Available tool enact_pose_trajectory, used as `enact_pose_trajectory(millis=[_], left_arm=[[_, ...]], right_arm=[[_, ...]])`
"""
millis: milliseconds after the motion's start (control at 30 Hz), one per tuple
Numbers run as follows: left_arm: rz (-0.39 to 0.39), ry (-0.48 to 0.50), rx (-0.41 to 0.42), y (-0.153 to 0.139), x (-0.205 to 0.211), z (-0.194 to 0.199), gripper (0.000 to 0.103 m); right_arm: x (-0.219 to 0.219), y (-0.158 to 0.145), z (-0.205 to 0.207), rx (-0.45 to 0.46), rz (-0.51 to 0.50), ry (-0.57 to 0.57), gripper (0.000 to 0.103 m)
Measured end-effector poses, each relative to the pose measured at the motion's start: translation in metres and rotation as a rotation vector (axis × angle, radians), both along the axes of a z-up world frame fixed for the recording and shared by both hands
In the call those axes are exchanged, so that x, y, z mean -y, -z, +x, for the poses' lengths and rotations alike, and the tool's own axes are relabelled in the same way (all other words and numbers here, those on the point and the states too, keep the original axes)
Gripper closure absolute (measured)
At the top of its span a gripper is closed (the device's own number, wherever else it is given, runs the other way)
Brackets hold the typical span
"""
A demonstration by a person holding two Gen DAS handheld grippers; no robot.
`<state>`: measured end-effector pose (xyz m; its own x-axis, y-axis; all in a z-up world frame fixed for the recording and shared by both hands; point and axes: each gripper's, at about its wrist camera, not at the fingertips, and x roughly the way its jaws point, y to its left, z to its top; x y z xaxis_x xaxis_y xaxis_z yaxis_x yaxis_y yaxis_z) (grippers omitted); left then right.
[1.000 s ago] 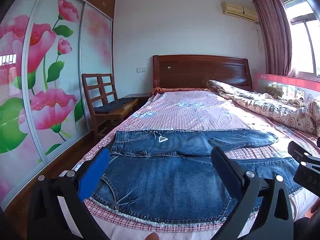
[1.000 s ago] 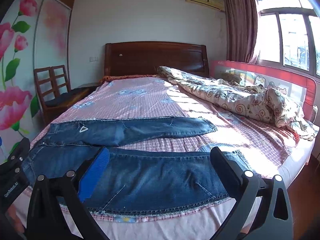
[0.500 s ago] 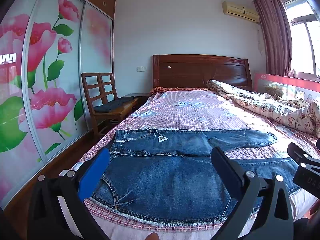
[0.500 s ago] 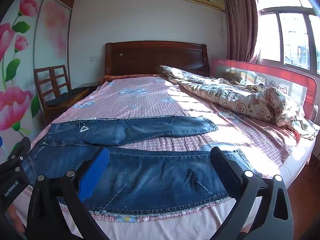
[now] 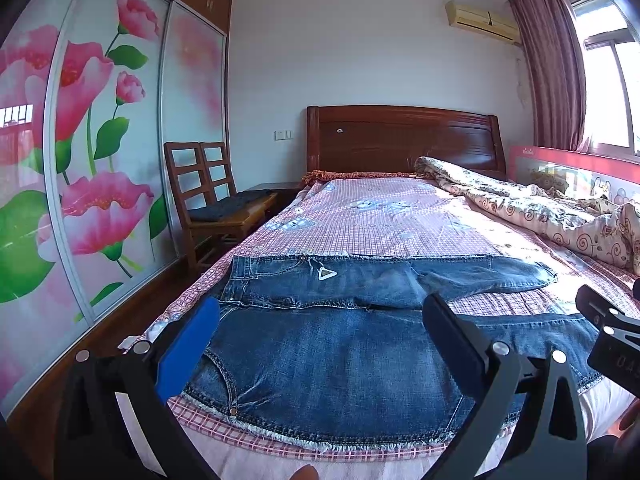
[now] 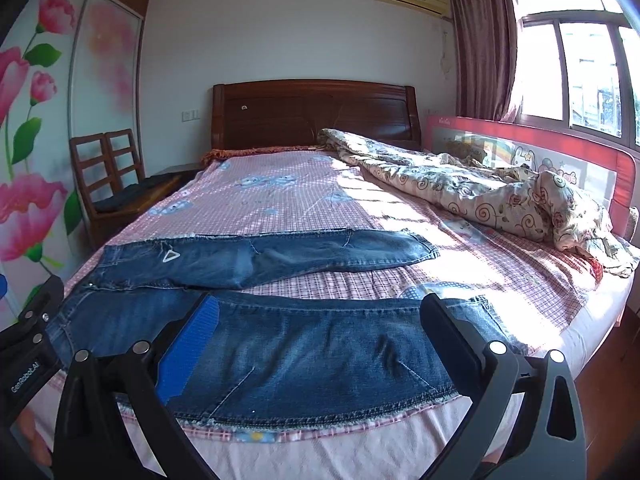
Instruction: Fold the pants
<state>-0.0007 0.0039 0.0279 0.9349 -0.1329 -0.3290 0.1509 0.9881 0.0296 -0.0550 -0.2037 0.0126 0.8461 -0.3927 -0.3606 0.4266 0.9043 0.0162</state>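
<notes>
— Pants (image 5: pixel 340 364) are lying spread across the foot of the bed (image 5: pixel 380 216), waistband toward the wardrobe side and the two legs running toward the window side, one leg near the bed's edge and the other farther up the checked sheet.

— And nothing is being folded yet?

— Not that I can judge. Both legs are lying apart with sheet showing between them, so the first fold, one leg over the other, is looking undone. Left gripper (image 5: pixel 320 344) is hovering over the waist end, jaws standing wide apart and holding nothing. Right gripper (image 6: pixel 316 340) is hanging over the near leg toward the hem, jaws likewise spread, clamped on nothing.

— So what is the next move asking for?

— Probably both coming down to the near edge, one pinching at the waistband corner, the other at the hem, then carrying that leg over onto the far one. Denim is stiff and heavy, so a shallow pinch could be slipping.

— Any containers?

— None showing. Only a rumpled quilt (image 6: pixel 480 184) along the window side and a wooden chair (image 5: pixel 212 200) beside the bed, with a dark cushion on its seat.
</notes>
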Motion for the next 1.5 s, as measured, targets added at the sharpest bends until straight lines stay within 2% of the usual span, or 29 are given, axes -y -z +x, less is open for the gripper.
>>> enact_pose_trajectory(millis=[567, 833, 967, 1133, 1300, 1433, 1500], left_arm=[[0.006, -0.004, -0.036, 0.01, 0.0, 0.009, 0.002], [0.019, -0.005, -0.062, 0.017, 0.001, 0.022, 0.002], [0.033, 0.028, -0.102, 0.018, 0.0, 0.037, 0.002], [0.008, 0.143, -0.236, 0.017, -0.014, 0.085, 0.002], [-0.053, 0.225, -0.454, 0.019, -0.041, 0.169, 0.002], [-0.126, 0.213, -0.578, 0.018, -0.074, 0.249, 0.002], [-0.124, 0.198, -0.621, 0.02, -0.088, 0.295, 0.002]], right_arm=[[-0.003, 0.01, 0.012, -0.045, -0.034, -0.005, 0.003], [0.002, 0.017, 0.025, -0.072, -0.008, -0.012, 0.003], [0.008, 0.022, 0.034, -0.099, 0.014, -0.03, 0.003], [0.02, 0.032, 0.045, -0.158, 0.072, -0.048, 0.003], [0.029, 0.042, 0.06, -0.216, 0.121, -0.056, 0.003], [0.031, 0.047, 0.078, -0.258, 0.142, -0.081, 0.003], [0.03, 0.049, 0.089, -0.275, 0.15, -0.094, 0.003]])
